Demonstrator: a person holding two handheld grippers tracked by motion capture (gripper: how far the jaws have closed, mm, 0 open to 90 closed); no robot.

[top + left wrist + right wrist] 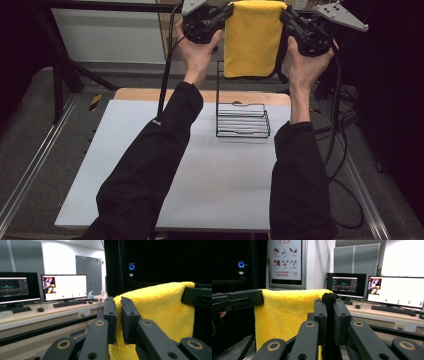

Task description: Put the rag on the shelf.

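A yellow towel (252, 40) with a dark hem hangs stretched between my two grippers, high above the far end of the table. My left gripper (227, 11) is shut on its top left corner, my right gripper (286, 12) on its top right corner. In the left gripper view the jaws (118, 305) pinch the towel's edge (160, 312), and the right gripper (197, 296) holds the far corner. In the right gripper view the jaws (329, 302) clamp the towel (284, 312) at its dark hem, with the left gripper (239, 300) at the other end.
A black wire rack (242, 120) with an upright frame stands on the grey table (150, 165) below the towel, near the wooden far edge (145, 94). Cables (340, 150) trail off to the right. Monitors (63, 287) and a desk (387, 312) stand beyond the table.
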